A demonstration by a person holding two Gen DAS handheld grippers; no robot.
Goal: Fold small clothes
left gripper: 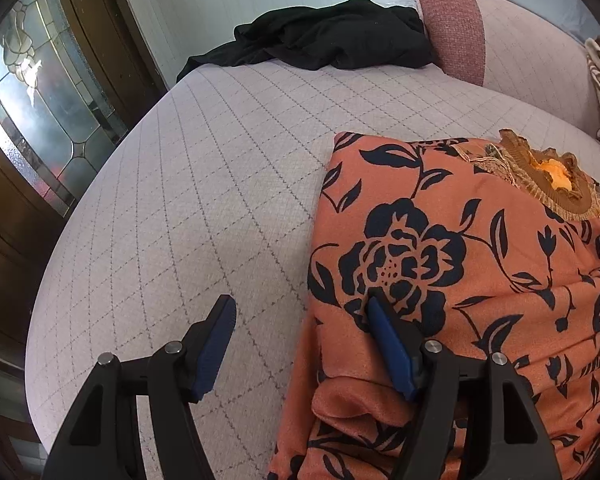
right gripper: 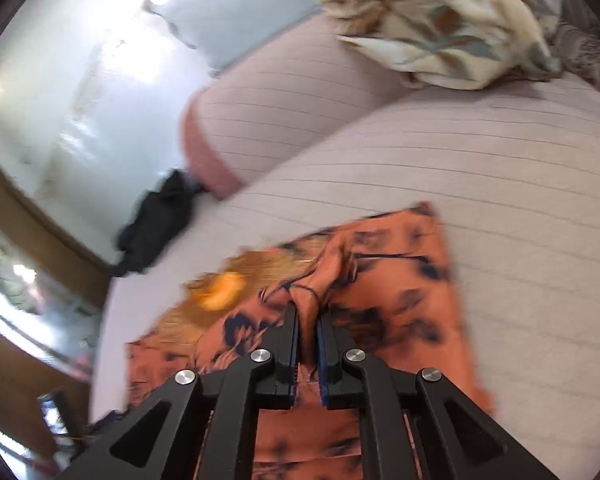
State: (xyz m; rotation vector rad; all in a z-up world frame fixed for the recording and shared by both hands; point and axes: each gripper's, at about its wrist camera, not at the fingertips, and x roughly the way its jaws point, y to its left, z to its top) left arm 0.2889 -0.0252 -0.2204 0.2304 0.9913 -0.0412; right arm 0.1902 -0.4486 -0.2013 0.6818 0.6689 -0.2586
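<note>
Your right gripper (right gripper: 308, 320) pinches a raised fold of the orange floral garment (right gripper: 400, 280); your left gripper (left gripper: 300, 308) gapes wide, straddling its edge, holding nothing.

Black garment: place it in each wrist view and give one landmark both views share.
Left wrist view: the black garment lies crumpled at top centre, on the far end of the bed.
Right wrist view: it sits at middle left, small and blurred.
Shared landmark: the pink bolster beside it.
</note>
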